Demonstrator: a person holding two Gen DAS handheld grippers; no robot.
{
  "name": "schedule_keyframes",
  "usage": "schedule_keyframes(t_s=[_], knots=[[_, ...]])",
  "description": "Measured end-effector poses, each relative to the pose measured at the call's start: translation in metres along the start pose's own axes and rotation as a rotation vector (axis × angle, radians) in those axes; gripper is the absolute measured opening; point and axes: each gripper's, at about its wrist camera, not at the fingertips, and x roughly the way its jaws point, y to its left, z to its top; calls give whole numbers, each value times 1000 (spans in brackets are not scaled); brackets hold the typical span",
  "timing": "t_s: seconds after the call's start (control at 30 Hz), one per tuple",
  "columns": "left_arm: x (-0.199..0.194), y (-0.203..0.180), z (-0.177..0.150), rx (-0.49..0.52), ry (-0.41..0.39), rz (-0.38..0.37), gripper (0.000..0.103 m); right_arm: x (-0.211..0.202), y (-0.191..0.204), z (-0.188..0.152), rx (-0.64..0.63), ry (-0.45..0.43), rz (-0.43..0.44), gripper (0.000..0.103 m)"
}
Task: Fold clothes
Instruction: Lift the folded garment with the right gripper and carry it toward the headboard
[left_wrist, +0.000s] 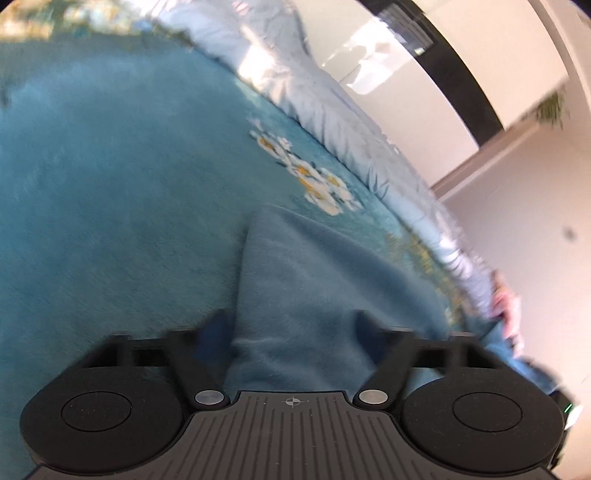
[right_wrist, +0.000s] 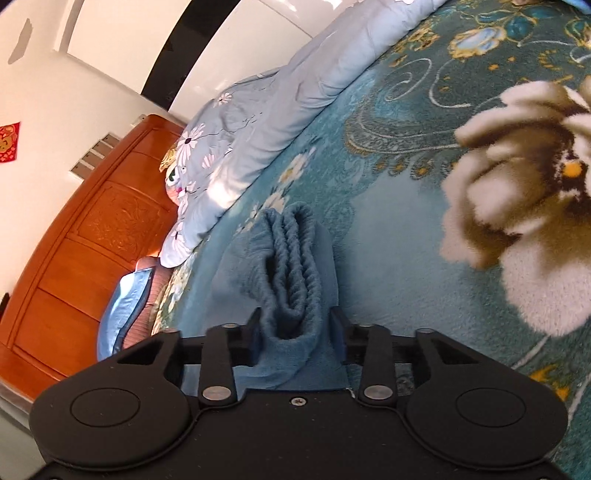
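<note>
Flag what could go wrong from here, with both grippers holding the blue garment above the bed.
1. The right gripper pinches a thick ribbed bunch of the blue garment; layers could slip out unevenly and spoil the fold.
2. In the left wrist view the left gripper stands wider around the cloth, and its grip looks looser.
3. The garment matches the teal floral blanket, so edges are hard to judge.

Teal floral blanket (right_wrist: 406, 184), pale blue flowered quilt (right_wrist: 258, 122), carved wooden headboard (right_wrist: 92, 240), red wall decoration (right_wrist: 9, 142)
</note>
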Motion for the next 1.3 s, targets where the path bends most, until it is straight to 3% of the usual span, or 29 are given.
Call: schedule_keyframes(t_s=[0.07, 0.17, 0.3, 0.43, 0.57, 0.67, 0.8, 0.9, 1.0, 1.03, 1.13, 1.3], knots=[[-1, 7, 3, -22, -7, -18, 23, 0, 9, 1, -29, 0, -10, 30], [-10, 9, 9, 11, -38, -33, 18, -2, 24, 5, -67, -2, -4, 30], [-32, 20, 33, 58, -104, 2, 18, 9, 53, 4, -117, 21, 35, 29], [-70, 49, 70, 108, -178, 91, 18, 48, 95, -12, -165, 84, 108, 29], [-112, 83, 115, 198, -233, 247, 17, 110, 145, -37, -187, 186, 201, 29], [-140, 117, 153, 183, -272, 354, 7, 160, 190, -62, -213, 235, 276, 30], [-172, 158, 191, 85, -312, 441, 7, 214, 243, -90, -229, 278, 352, 29], [-187, 175, 189, 41, -278, 436, 7, 221, 260, -95, -266, 271, 346, 29], [-186, 172, 166, 82, -236, 410, 7, 210, 251, -84, -270, 254, 319, 28], [-182, 172, 157, 81, -219, 386, 9, 205, 243, -79, -253, 245, 302, 28], [-164, 169, 132, 53, -182, 328, 37, 188, 219, -66, -202, 229, 257, 27], [-139, 164, 107, 31, -170, 285, 50, 174, 192, -74, -196, 257, 191, 27]])
